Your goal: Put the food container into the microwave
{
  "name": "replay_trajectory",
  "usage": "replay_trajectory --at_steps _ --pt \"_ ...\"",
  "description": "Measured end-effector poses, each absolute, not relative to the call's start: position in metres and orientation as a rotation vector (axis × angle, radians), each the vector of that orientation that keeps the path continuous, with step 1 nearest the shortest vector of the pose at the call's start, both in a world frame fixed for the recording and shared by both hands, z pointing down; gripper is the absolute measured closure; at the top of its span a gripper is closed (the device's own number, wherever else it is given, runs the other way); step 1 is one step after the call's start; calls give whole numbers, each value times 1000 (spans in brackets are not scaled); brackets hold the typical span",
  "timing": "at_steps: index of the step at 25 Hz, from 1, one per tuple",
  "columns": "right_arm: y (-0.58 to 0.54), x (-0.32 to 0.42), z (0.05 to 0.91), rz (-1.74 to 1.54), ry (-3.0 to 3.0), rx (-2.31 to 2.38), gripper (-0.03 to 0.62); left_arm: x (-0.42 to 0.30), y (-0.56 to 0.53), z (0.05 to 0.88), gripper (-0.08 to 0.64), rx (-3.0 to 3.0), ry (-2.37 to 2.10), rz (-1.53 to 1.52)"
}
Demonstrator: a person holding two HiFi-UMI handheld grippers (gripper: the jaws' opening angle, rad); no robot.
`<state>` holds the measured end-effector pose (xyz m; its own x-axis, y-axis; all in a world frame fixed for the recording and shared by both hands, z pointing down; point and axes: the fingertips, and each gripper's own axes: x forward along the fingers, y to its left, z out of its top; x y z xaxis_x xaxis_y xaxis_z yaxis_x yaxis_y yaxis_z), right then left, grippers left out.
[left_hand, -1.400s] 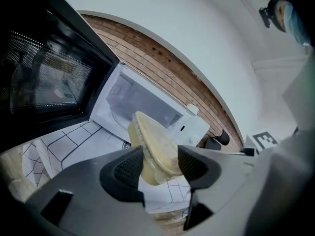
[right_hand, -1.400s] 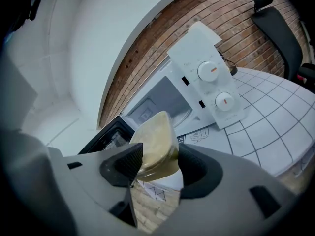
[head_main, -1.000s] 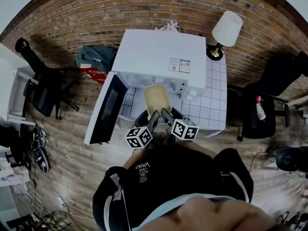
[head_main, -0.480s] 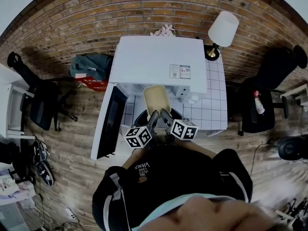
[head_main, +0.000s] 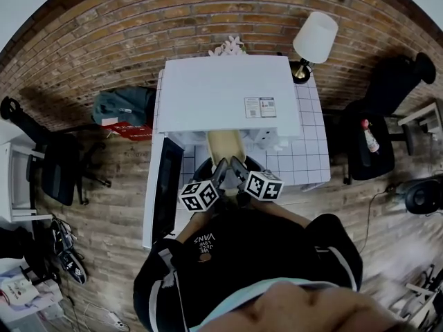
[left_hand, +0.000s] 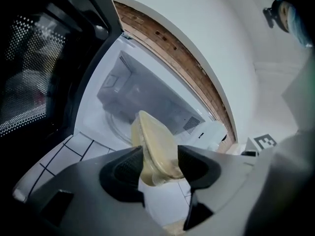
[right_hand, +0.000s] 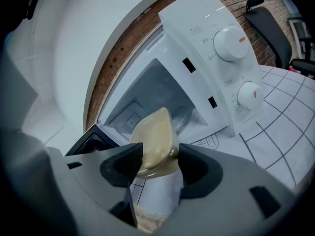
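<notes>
- Food container (head_main: pixel 225 146), beige and lidded, is held at the mouth of the microwave (head_main: pixel 228 92). Less of it shows in the head view than a second ago, and its far end now lies under the oven's top edge at 12 o'clock.
- Left gripper (head_main: pixel 220 169): jaws partly apart, clamped on the container's near end.
- Right gripper (head_main: pixel 239 166): likewise clamped on that end, just beside the left at 3 o'clock.
- Door (head_main: pixel 165 189) stands swung open at 9 o'clock of the container. The cavity (left_hand: pixel 138 92) lies ahead with nothing seen in the way.
- Judgement: insertion is under way but not complete. The container still has to go further in, be lowered onto the floor of the cavity, and be released by both grippers.
</notes>
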<state>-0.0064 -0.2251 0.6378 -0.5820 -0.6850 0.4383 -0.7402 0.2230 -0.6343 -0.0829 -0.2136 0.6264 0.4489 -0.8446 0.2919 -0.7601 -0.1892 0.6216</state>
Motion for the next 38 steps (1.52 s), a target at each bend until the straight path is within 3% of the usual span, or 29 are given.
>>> replay_trajectory --at_steps 38 --pt "-297 -24 659 1339 -2344 1470 374 -98 -288 651 333 1990 -1284 -91"
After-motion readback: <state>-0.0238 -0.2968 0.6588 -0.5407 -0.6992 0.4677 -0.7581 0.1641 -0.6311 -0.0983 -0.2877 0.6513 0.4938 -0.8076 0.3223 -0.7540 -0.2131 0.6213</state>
